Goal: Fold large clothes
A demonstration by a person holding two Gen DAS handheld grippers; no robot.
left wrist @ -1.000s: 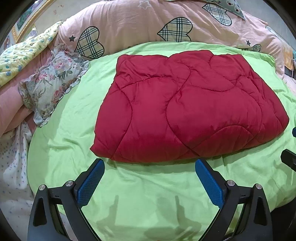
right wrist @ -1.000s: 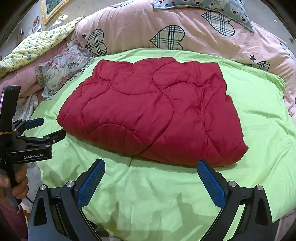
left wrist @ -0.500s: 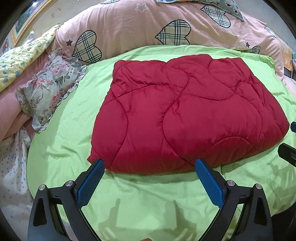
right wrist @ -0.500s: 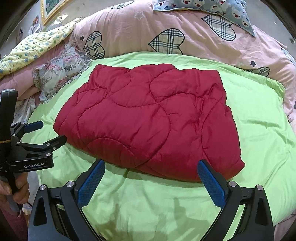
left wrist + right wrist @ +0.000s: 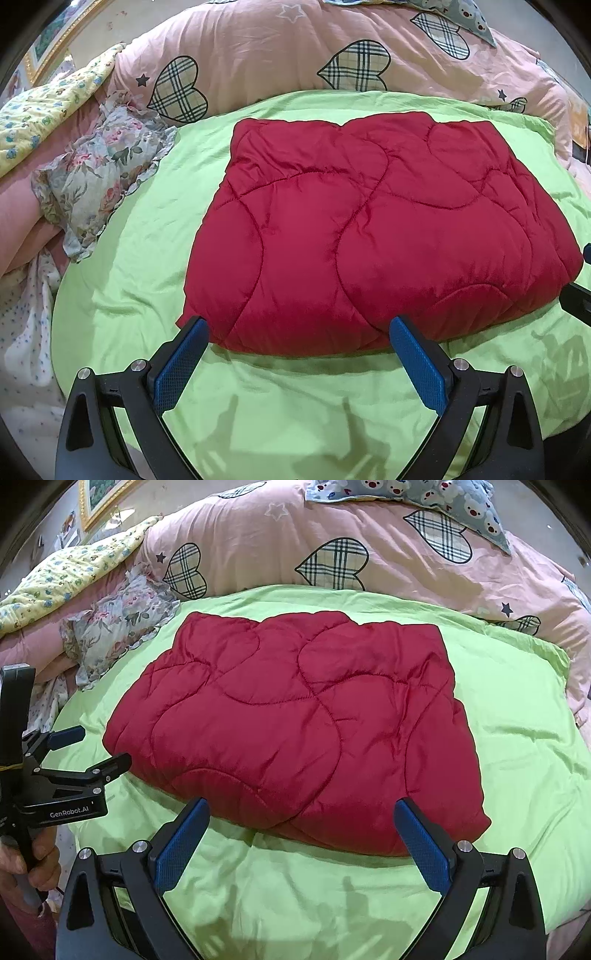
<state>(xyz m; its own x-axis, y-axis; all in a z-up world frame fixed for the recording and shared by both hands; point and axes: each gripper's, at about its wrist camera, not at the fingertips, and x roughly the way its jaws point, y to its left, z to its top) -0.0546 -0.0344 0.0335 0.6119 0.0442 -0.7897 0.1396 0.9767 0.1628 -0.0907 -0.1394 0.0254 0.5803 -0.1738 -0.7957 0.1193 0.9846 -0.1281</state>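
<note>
On green bedsheet (image 5: 147, 229), centre: red quilted garment (image 5: 369, 229), folded to a flat rectangle, long axis left-right, near edge twd both grippers. Left gripper (image 5: 295, 332) & right gripper (image 5: 301, 814) hover at that edge, fingers wide apart, holding nothing. Pink heart-print duvet (image 5: 295, 528) behind.

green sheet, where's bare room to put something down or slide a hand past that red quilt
Bare green sheet runs between the red quilt's near edge and both open tools, left tool, right tool. More lies right of the quilt, up to the pink heart duvet. A narrower strip separates quilt and floral pillow. The far side is tight against the duvet.
</note>
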